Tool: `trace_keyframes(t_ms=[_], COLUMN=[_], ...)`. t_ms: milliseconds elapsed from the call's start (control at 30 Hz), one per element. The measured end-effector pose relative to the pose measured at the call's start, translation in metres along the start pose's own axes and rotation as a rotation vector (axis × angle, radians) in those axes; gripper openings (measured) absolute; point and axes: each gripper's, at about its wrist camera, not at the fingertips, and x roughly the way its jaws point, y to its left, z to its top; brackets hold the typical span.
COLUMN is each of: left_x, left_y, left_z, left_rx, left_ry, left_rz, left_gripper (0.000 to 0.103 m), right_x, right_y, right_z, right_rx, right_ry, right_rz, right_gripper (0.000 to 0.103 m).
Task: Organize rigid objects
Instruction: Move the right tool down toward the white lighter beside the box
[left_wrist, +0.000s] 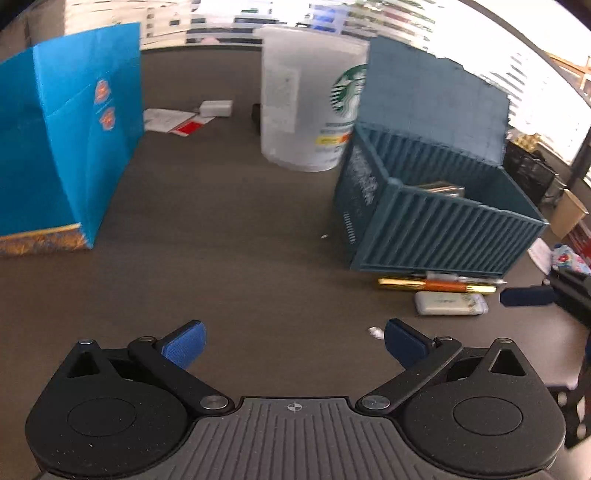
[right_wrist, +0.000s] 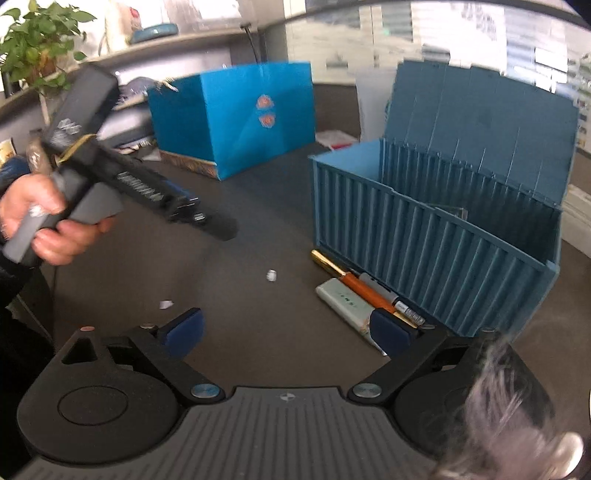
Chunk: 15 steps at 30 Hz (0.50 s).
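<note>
Both grippers are hanging released with nothing in them, the left gripper and right gripper. The pens and small case are lying beside the open blue bin, probably waiting to go in.

Daylit, window glare — blurred, fisheye-warped.

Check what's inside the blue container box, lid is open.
Inside the blue container box only the top of one flat metallic item shows above the front wall. The wall hides the floor and anything lower. The pens and white case lie outside, along its base.
</note>
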Motion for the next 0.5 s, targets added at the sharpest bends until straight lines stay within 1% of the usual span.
trace_keyframes(t_ms=[67, 133, 233, 433, 500], left_x=[0.000, -0.001, -0.001, 0.006, 0.006], left_y=[0.006, 0.012, 0.019, 0.027, 0.027], left_z=[-0.003, -0.006, -0.012, -0.021, -0.023], left_rx=[-0.024, -0.039, -0.053, -0.070, -0.062], left_ry=[-0.004, -0.005, -0.012, 0.012, 0.003], left_rz=[0.020, 0.029, 0.050, 0.054, 0.062], left_gripper=[0.103, 0.103, 0.103, 0.103, 0.103], right_x=[0.009, 0.017, 0.026, 0.036, 0.036], right_y=[-0.008, -0.014, -0.022, -0.029, -0.030], right_z=[0.004, 0.007, 0.011, 0.017, 0.019], right_rx=[0.001, 0.008, 0.003, -0.028, -0.042], right_ry=[0.033, 0.063, 0.096, 0.132, 0.149], right_rz=[0.026, 0.052, 0.053, 0.061, 0.072], right_gripper=[0.095, 0.092, 0.088, 0.087, 0.087])
